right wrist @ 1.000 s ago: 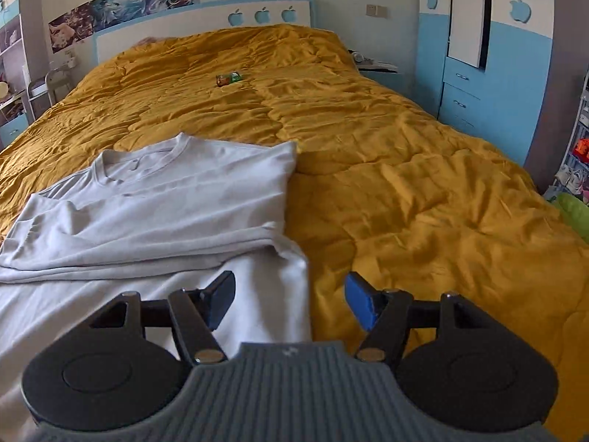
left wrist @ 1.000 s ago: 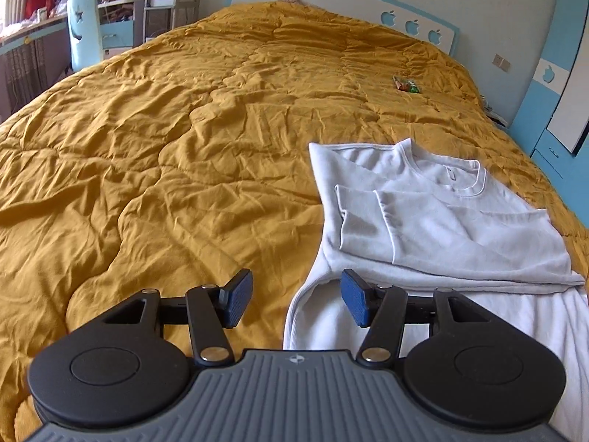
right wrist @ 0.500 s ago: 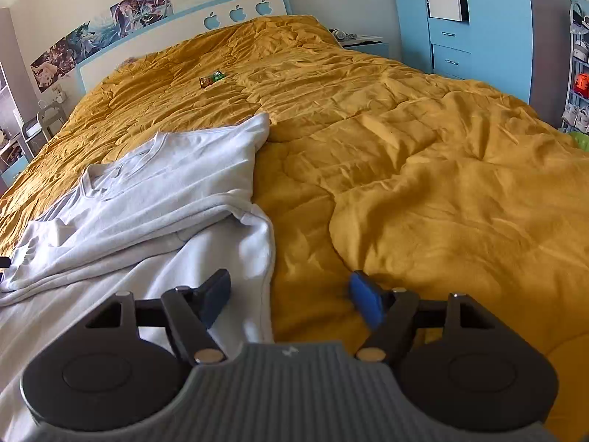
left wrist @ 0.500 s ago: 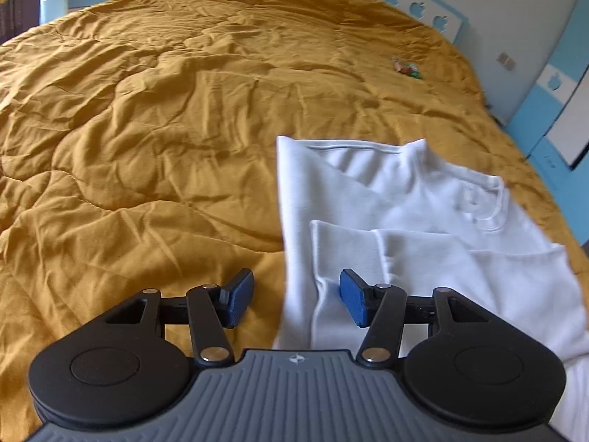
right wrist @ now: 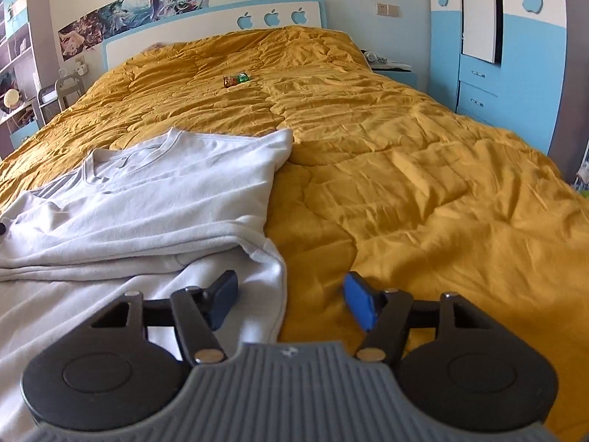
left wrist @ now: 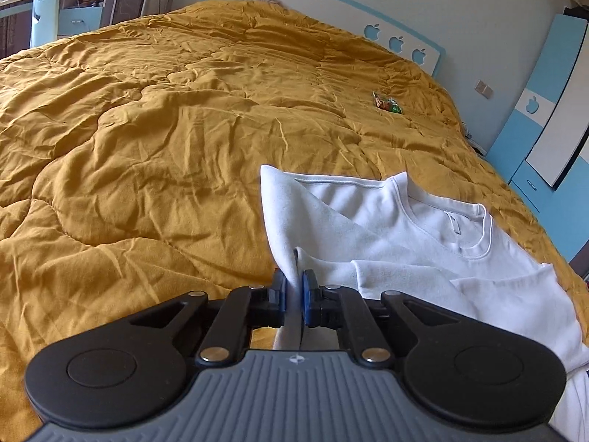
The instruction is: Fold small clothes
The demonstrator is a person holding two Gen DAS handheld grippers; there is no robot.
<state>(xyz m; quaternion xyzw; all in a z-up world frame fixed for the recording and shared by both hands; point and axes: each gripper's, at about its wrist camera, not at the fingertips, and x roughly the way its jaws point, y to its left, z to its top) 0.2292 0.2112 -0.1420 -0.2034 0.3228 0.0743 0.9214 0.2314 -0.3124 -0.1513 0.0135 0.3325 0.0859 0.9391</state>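
Note:
A white long-sleeved shirt (left wrist: 397,235) lies on the mustard quilt, sleeves folded across its chest, collar toward the headboard. My left gripper (left wrist: 293,296) is shut on the shirt's left side edge, and the cloth rises in a ridge between the blue pads. In the right wrist view the shirt (right wrist: 165,199) lies at the left. My right gripper (right wrist: 291,300) is open and empty, straddling the shirt's right side edge, with its left fingertip over white cloth and its right over the quilt.
The mustard quilt (left wrist: 147,140) covers the whole bed. A small red and green wrapper (right wrist: 235,79) lies near the headboard. Blue wardrobe (right wrist: 508,44) stands on the right, a desk and chair (left wrist: 48,18) on the far left.
My left gripper has closed on the shirt's left edge and lifted the cloth slightly. My right gripper stays open and has shifted a little along the shirt's right edge.

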